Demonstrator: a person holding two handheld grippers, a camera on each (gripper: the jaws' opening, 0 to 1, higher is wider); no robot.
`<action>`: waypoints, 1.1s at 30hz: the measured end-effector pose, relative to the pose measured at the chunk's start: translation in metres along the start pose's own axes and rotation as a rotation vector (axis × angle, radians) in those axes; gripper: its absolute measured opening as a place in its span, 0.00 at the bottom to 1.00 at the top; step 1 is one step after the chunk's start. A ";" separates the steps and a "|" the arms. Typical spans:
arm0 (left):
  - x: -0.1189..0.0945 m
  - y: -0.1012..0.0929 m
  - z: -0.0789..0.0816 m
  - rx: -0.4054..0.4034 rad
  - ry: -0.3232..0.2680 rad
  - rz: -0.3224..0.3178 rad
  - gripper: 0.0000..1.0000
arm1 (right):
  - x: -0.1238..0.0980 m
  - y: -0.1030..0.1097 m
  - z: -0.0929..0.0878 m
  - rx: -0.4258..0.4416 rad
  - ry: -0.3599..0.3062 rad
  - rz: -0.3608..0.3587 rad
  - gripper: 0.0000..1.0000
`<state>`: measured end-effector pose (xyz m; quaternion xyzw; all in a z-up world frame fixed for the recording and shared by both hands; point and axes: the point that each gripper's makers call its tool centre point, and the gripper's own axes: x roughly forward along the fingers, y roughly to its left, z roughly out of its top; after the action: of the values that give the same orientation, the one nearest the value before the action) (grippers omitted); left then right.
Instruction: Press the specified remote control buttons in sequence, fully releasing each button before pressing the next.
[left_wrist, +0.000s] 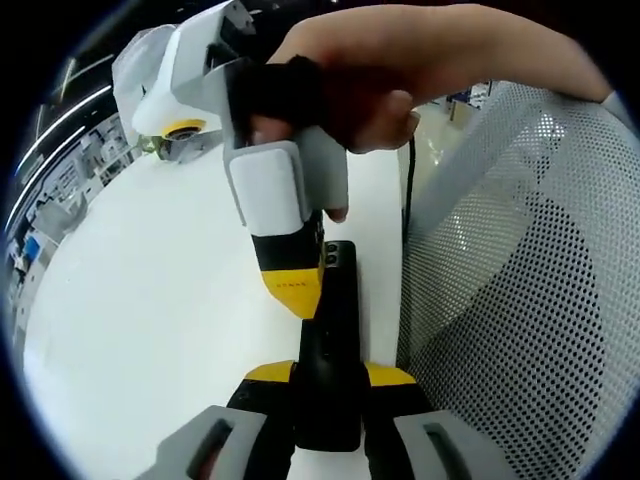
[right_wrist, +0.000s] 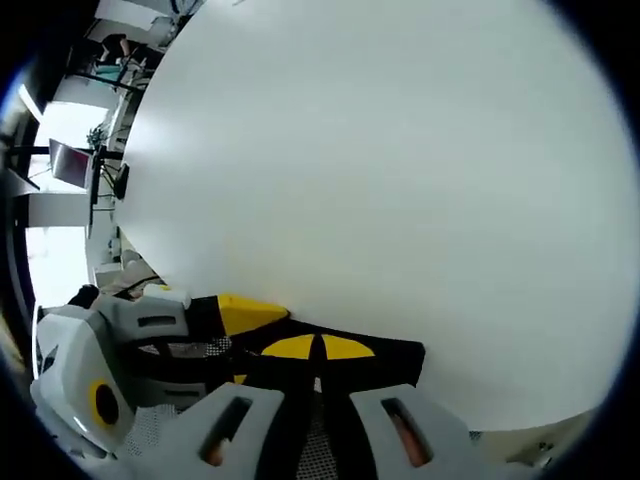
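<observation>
While the left gripper (left_wrist: 325, 395) clamps the remote (left_wrist: 330, 340), right gripper (left_wrist: 295, 290) sits tip-down on its face, jaws together.
Remote lies along the white table (left_wrist: 150, 320) edge; mesh chair back (left_wrist: 520, 300) just beside it, open tabletop on the other side.

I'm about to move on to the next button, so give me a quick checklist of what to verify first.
1. Black rectangular remote control clamped in the left hand-held gripper: ok.
2. Right hand-held gripper tip over the remote: ok.
3. Right hand-held gripper's jaws together for pressing: ok.
4. Button fully released: cannot tell.
5. Remote lies on the white table: ok.
6. Grey mesh chair back clear of the remote: ok.
</observation>
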<state>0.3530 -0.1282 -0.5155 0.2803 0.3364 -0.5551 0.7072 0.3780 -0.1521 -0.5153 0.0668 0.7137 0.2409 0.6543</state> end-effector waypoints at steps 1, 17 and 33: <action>-0.001 0.002 0.000 0.011 0.006 0.016 0.24 | -0.001 0.000 0.001 0.000 -0.006 0.002 0.00; -0.005 0.017 -0.004 0.005 0.031 0.083 0.24 | 0.000 0.011 0.001 -0.022 -0.019 0.040 0.00; -0.004 0.017 -0.003 -0.002 0.012 0.083 0.24 | 0.002 0.011 0.003 -0.028 -0.026 0.033 0.00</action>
<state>0.3688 -0.1199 -0.5140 0.2967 0.3291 -0.5232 0.7280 0.3786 -0.1407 -0.5125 0.0723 0.7004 0.2609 0.6604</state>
